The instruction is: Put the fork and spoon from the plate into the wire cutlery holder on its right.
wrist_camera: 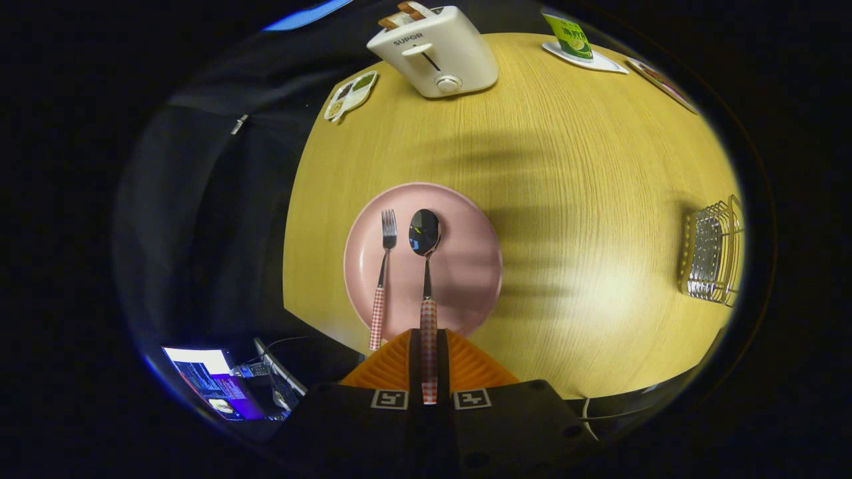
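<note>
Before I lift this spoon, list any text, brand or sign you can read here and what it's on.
"SUPOR": on the side of the white toaster at the far end of the table.
Green carton on its coaster: has print, too small to read.
Two square black-and-white markers on the gripper: patterns, not words.
The gripper's fingers are shut on the spoon by its checked handle; the fork carries no text.

the table [566, 199] is lit well from above, with a soft bright patch near the wire holder [712, 256], and broad blurred shadow bands cross it beside the plate [466, 266]. the spoon [424, 233] bowl gives small blue reflections. the fisheye bends the table edge strongly, the surroundings are dark, and the centre is sharp.
</note>
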Demonstrator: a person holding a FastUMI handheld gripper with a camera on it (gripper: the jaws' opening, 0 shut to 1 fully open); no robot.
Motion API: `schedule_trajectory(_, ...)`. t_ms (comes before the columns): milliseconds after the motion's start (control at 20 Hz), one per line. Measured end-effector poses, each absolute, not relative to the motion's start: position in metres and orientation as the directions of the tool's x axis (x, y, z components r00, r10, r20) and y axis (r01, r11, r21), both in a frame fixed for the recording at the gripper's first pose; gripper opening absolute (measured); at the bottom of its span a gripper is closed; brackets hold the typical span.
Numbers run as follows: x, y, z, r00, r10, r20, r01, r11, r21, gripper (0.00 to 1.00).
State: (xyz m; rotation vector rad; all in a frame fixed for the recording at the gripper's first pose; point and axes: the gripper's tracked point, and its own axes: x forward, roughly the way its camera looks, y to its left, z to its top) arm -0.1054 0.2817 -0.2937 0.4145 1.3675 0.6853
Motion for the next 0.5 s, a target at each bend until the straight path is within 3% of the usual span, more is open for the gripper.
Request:
schedule_trajectory(250, -0.093, 0.226, -0.241, 0.105, 0.721, -0.685, -0.196, 0.691, 0.696, 0.1)
schedule_trajectory(500, -0.069, 0.129, -0.214, 0.198, 0.685, -0.701, -0.174, 0.728, 0.663, 0.1)
